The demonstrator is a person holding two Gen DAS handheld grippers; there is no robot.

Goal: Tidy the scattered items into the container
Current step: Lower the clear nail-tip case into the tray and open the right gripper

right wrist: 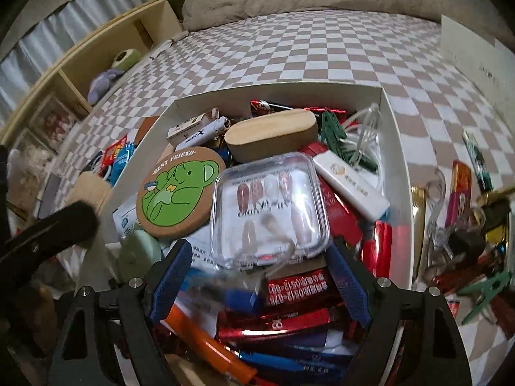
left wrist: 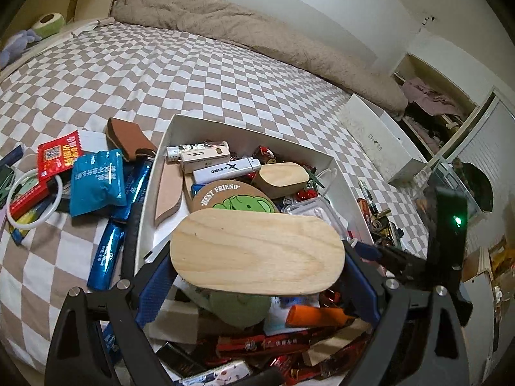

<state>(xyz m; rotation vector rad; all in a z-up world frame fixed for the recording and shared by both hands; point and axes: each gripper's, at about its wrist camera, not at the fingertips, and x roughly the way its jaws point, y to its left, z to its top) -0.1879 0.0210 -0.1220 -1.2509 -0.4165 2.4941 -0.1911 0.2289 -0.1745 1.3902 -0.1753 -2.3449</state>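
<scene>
A white cardboard box [left wrist: 180, 128] sits on the checkered bed, heaped with small items. My left gripper [left wrist: 257, 257] is shut on an oval wooden block [left wrist: 257, 252], held over the near part of the box. A second oval wooden block [left wrist: 283, 178] and a round "BEST FRIEND" coaster [left wrist: 225, 196] lie inside. In the right wrist view my right gripper [right wrist: 259, 276] is open and empty above the box [right wrist: 397, 148], its fingers on either side of a clear plastic nail case [right wrist: 270, 212]. The coaster [right wrist: 180, 193] lies left of the case.
Loose items lie left of the box: blue packets [left wrist: 96, 183], a red packet [left wrist: 59, 156], a white ring [left wrist: 32, 199], a brown piece [left wrist: 128, 138]. More lie to its right: clips, keys, red sticks [right wrist: 460, 189]. A white shoebox [left wrist: 376, 138] and a beige blanket [left wrist: 257, 25] lie further back.
</scene>
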